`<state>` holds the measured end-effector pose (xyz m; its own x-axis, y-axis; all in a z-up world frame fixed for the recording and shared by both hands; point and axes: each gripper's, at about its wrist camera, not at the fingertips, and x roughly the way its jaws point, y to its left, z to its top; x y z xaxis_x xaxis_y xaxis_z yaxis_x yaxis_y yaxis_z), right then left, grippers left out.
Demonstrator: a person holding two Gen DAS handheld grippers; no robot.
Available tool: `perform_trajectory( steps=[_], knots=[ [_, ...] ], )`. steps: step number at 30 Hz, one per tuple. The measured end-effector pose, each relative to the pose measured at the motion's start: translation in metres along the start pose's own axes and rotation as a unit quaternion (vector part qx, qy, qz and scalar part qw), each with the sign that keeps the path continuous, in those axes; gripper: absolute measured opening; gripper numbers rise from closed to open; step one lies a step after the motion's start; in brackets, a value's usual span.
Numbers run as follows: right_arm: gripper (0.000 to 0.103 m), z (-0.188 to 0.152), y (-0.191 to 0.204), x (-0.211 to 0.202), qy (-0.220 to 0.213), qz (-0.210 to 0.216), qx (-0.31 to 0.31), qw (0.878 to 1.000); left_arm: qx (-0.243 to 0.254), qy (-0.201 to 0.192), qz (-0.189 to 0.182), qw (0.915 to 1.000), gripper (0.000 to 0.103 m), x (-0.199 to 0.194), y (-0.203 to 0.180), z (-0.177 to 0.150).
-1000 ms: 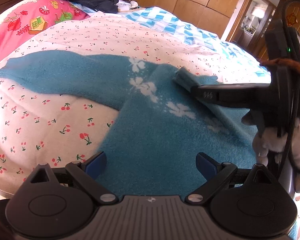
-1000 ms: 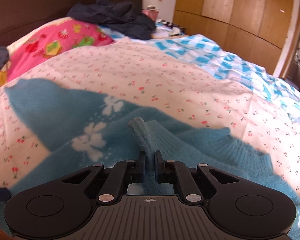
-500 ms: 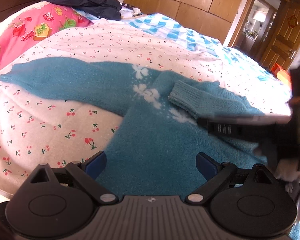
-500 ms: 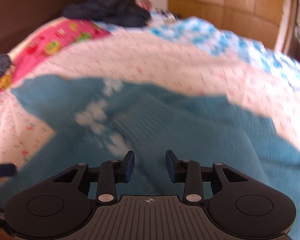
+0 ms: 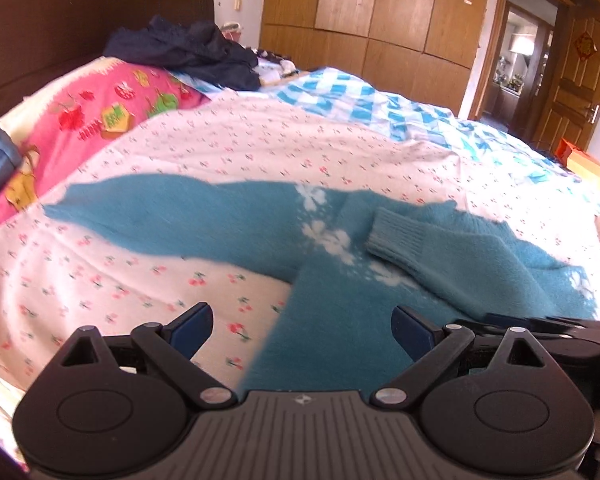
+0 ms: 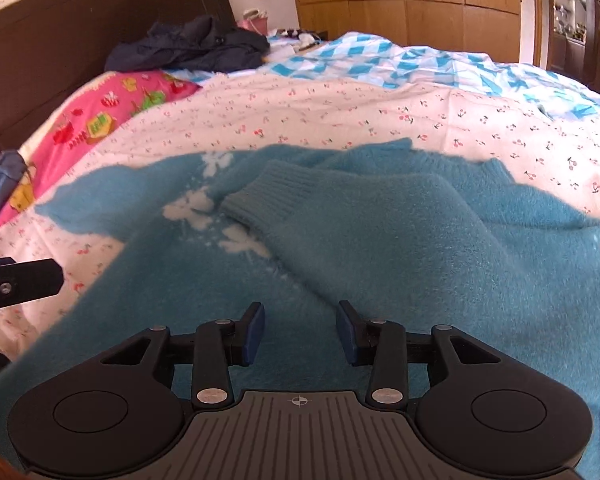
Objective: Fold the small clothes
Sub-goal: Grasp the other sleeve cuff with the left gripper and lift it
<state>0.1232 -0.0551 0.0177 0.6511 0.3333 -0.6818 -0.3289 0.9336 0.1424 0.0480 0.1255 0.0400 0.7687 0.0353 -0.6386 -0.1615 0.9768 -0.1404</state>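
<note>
While blue knit sweater (image 6: 380, 264) lies flat on cherry-print bedsheet (image 5: 260, 148), one sleeve (image 6: 340, 216) folded across its chest, my right gripper (image 6: 300, 330) hovers over it, fingers having just opened, nothing between. My left gripper (image 5: 302, 328) hangs at sweater's edge, fingers wide apart, empty. Other sleeve (image 5: 172, 216) stretched out sideways.

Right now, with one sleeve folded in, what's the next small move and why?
Probably send the left hand-held gripper, open and empty, to the other sleeve's cuff. That sleeve lies stretched out flat on the bedspread, while the folded sleeve already rests across the sweater.
</note>
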Motion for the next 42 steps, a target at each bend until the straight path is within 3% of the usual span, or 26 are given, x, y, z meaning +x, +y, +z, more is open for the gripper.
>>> perform_trajectory(
  steps=[11, 17, 19, 25, 29, 33, 40, 42],
  knots=[
    [0.039, -0.010, 0.030, -0.009, 0.008, 0.023, -0.001, 1.000, -0.049, -0.013, 0.061, 0.9968, 0.099, 0.015, 0.083, 0.022],
    [0.039, -0.008, 0.051, -0.003, 0.011, 0.048, 0.001, 0.999, -0.111, -0.014, 0.074, 0.9909, 0.086, 0.041, 0.142, 0.038],
    [0.039, -0.006, 0.057, 0.000, 0.014, 0.055, 0.001, 0.998, -0.144, -0.004, 0.072, 0.9869, 0.080, 0.053, 0.164, 0.041],
    [0.039, -0.005, 0.068, 0.007, 0.018, 0.064, -0.008, 0.998, -0.262, 0.003, 0.063, 0.9630, 0.068, 0.084, 0.228, 0.049],
    [0.039, -0.007, 0.071, 0.013, 0.027, 0.068, -0.004, 0.997, -0.288, -0.004, 0.063, 0.9555, 0.066, 0.105, 0.241, 0.055],
    [0.039, -0.006, 0.070, 0.013, 0.028, 0.071, -0.001, 0.997, -0.329, -0.003, 0.063, 0.9423, 0.066, 0.128, 0.249, 0.051],
    [0.039, -0.004, 0.063, 0.009, 0.024, 0.076, 0.021, 0.997, -0.360, -0.015, 0.060, 0.9310, 0.065, 0.143, 0.255, 0.065],
    [0.039, -0.004, 0.061, 0.008, 0.021, 0.076, 0.029, 0.996, -0.344, -0.008, 0.070, 0.9364, 0.046, 0.145, 0.250, 0.074]
  ],
)
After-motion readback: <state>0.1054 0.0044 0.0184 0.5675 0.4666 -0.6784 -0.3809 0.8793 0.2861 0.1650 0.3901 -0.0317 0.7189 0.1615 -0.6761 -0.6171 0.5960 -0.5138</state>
